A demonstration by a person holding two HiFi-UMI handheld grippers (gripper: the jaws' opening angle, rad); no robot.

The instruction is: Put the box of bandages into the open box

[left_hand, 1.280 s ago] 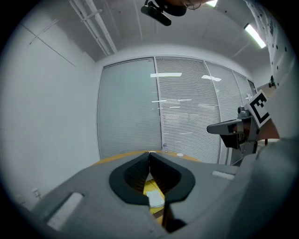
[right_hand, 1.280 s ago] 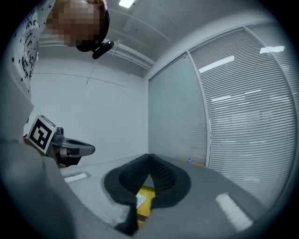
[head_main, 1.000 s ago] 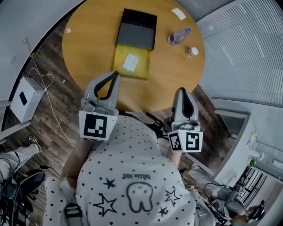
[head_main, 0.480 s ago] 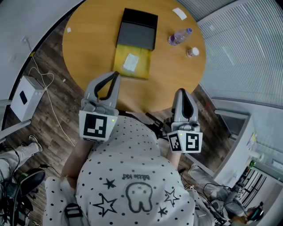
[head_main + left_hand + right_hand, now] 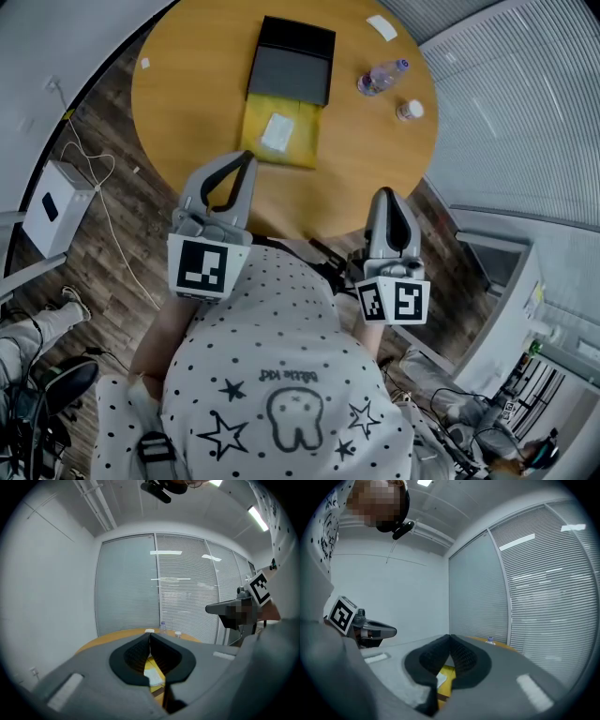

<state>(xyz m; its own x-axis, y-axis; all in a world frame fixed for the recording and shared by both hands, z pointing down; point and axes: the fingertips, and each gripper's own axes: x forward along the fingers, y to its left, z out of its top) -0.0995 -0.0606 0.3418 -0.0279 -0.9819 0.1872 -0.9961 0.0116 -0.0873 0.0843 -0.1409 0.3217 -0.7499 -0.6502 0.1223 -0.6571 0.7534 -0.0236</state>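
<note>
Round wooden table (image 5: 187, 84) carries the open box (image 5: 302, 145), and the white box of bandages (image 5: 277, 132) lies in its yellow tray. At the table's near edge the left gripper (image 5: 246, 157) and right gripper (image 5: 386, 192) hover apart from the boxes, each with jaws pressed together on nothing

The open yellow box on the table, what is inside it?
In the open box one small white packet lies flat on the yellow floor, likely the bandages. Nothing else shows inside. Whatever is beneath the packet is covered, and its print is too small to read.
</note>
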